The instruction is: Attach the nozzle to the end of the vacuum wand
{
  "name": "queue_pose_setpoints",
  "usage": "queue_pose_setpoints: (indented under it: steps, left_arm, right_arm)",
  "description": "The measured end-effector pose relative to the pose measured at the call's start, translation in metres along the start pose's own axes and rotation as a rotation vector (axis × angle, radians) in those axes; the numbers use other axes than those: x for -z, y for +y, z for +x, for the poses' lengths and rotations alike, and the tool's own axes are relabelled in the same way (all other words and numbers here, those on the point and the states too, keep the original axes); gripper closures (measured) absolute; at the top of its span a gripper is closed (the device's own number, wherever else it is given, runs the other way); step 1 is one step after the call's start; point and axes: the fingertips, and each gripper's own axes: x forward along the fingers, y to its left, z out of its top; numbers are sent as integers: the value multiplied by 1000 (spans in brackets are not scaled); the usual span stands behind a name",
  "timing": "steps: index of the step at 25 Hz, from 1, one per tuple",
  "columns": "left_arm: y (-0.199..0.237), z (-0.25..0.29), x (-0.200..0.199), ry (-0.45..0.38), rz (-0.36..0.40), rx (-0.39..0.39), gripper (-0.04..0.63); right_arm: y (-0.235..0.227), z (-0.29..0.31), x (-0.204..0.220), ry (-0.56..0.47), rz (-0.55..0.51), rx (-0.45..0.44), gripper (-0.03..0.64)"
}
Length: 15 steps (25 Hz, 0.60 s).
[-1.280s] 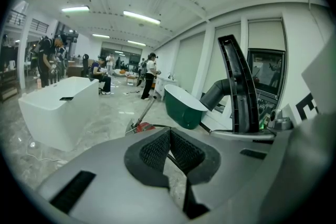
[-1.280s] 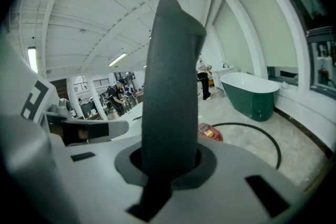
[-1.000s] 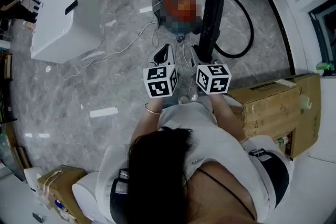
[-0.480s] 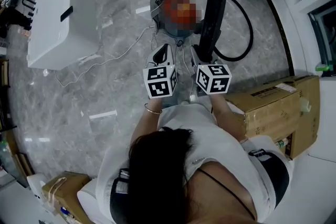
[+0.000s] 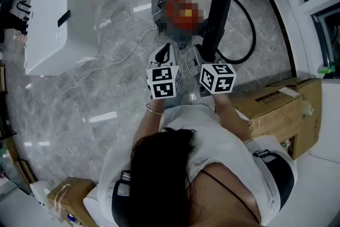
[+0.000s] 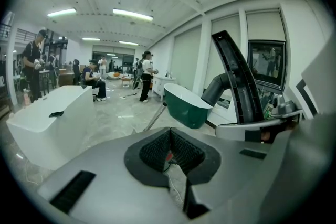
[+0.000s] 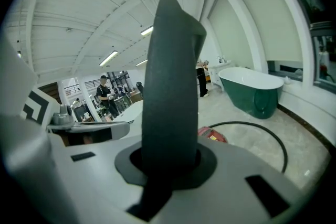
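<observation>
hardly anything has moved in the last second: my right gripper stays clamped on the black nozzle, held upright near the red vacuum and its hose. my left gripper stays closed on nothing. so i judge the joining hasn't begun, and i can't surely pick out the wand's end yet.

Bright, even light from long white ceiling lamps; glare streaks on glossy grey marble floor; fisheye edges dark
</observation>
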Motion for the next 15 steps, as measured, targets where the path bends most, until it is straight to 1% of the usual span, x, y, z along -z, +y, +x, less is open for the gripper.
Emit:
queue_pose_setpoints:
  steps: [3, 7, 11, 15]
  left_arm:
    - [10, 11, -8, -4, 10, 4, 592]
    - [21, 24, -17, -5, 47, 26, 592]
    - [31, 38, -26, -2, 35, 64, 592]
    - [42, 53, -32, 12, 79, 81, 592]
  right_arm:
    - [-2, 11, -8, 7, 2, 14, 571]
    - [-6, 23, -19, 4, 9, 42, 571]
    - [-7, 39, -32, -10, 9, 69, 571]
    - [-13, 51, -39, -19, 32, 101, 571]
